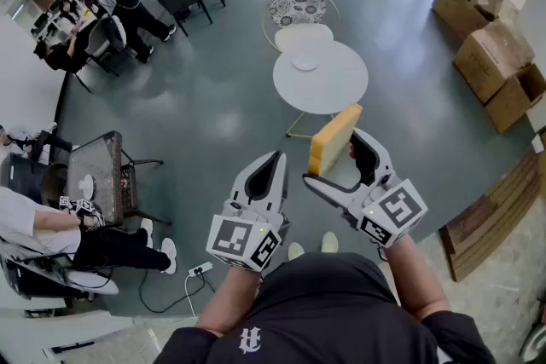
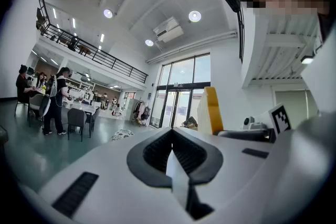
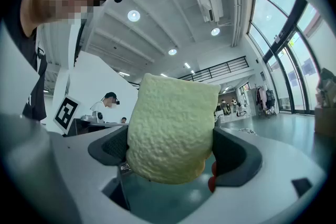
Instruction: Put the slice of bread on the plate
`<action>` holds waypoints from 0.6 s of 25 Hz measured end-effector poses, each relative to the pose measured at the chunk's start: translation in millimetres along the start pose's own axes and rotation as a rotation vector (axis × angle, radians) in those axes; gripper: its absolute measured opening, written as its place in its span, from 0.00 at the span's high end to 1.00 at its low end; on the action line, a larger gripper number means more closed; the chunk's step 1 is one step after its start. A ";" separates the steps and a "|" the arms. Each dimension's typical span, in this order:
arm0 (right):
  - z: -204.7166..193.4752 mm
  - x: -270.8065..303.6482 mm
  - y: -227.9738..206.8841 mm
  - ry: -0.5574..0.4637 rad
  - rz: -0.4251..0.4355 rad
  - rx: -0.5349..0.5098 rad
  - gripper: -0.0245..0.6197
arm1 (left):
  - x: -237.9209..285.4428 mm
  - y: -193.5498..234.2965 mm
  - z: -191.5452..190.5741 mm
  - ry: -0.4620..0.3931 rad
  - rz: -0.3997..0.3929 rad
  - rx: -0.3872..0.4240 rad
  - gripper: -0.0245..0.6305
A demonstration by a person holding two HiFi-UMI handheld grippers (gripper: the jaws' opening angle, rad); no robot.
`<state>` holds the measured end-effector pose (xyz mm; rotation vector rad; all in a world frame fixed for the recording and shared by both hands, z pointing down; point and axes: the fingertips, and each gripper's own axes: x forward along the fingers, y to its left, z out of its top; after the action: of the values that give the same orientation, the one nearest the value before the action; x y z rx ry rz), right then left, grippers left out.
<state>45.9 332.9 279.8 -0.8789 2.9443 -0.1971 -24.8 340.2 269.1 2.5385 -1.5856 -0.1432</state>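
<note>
1. Two wide-set jaws of the right gripper (image 1: pixel 337 159) clamp the slice of bread (image 1: pixel 334 138). The soft crumb could squash or slip, since mostly its lower part seems pinched.
2. The plate (image 1: pixel 304 61) sits on the counter (image 1: pixel 333 89), well ahead of the gripper. An early release would likely drop the bread onto the floor (image 1: pixel 213 115).
3. The left gripper (image 1: pixel 275 159), closed and empty just beside it, could bump the slice.

Slice of bread (image 3: pixel 170 131) in the right gripper (image 1: pixel 334 159): rough, porous pale crumb with a smoother golden crust on its edge. The right gripper and the left gripper (image 1: pixel 275 162) are smooth matt light-grey plastic, with dark ribbed pads (image 2: pixel 157 152). Ahead of the jaws, a glossy white plate (image 1: pixel 304 61) sits on a smooth white table (image 1: pixel 333 94). The grey-green floor (image 1: pixel 213 98) has a faint sheen. Right of the right gripper are matt brown cardboard boxes (image 1: pixel 495 55).
</note>
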 end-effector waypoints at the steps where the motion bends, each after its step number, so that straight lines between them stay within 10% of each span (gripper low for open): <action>1: 0.2 0.9 -1.6 -0.001 0.001 -0.003 0.18 | 1.8 0.7 0.0 -0.005 -0.001 0.003 0.95; 15: 8.3 -0.7 2.3 -0.029 0.013 0.021 0.18 | 1.4 0.9 5.9 -0.033 -0.005 0.025 0.95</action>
<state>46.0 334.3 271.2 -0.8528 2.9150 -0.2120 -25.9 338.2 263.5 2.5721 -1.6026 -0.1679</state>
